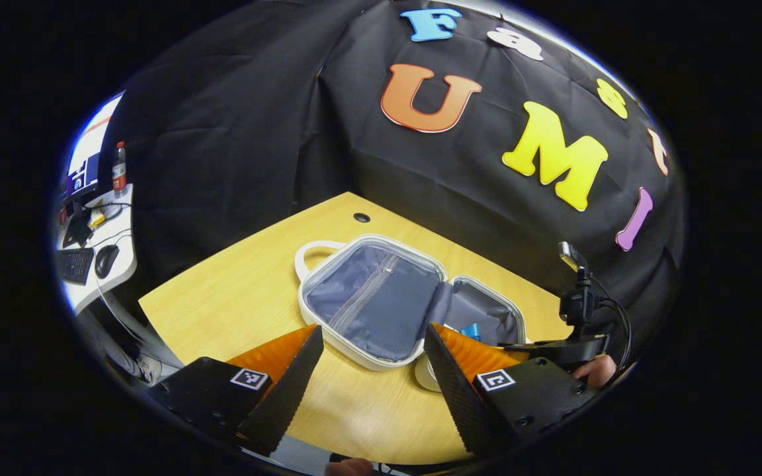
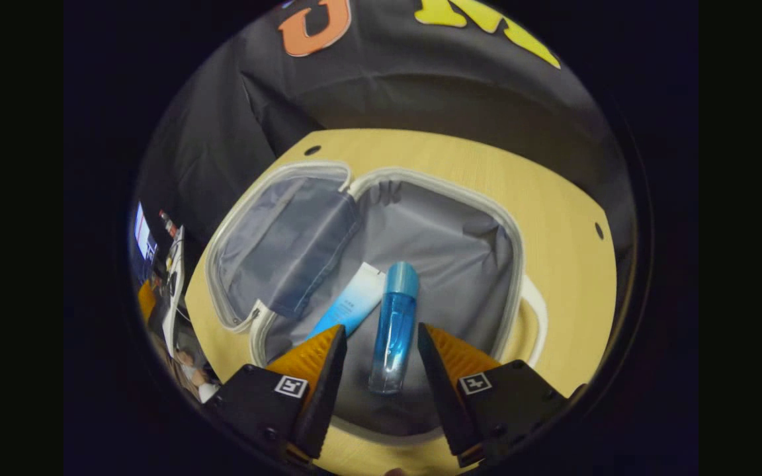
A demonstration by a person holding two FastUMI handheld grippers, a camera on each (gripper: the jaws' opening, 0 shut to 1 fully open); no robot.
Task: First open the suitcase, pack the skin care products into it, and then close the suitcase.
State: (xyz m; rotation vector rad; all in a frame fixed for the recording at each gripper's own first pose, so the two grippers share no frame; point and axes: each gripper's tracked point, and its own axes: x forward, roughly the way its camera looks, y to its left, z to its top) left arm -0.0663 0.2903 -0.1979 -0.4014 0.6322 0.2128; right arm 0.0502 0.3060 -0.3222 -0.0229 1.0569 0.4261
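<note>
Packing stage — suitcase [image 2: 381,192] splayed flat on table [image 1: 235,297], bottle [image 2: 394,327] and tube [image 2: 354,305] inside; right gripper [image 2: 376,357] released above bottle, left gripper [image 1: 373,360] spread, empty — lid unclosed.

Wooden table [image 1: 235,297], open suitcase [image 1: 374,311] on it (lid flat)

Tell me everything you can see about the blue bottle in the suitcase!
The blue bottle is slim and see-through blue, with a lighter, opaque blue cap; it looks like plastic. It lies on its side on the grey lining of the open suitcase, cap pointing toward the far rim. A blue-and-white tube lies right beside it. The right gripper hovers above it, open, with the bottle showing between its fingers.
</note>
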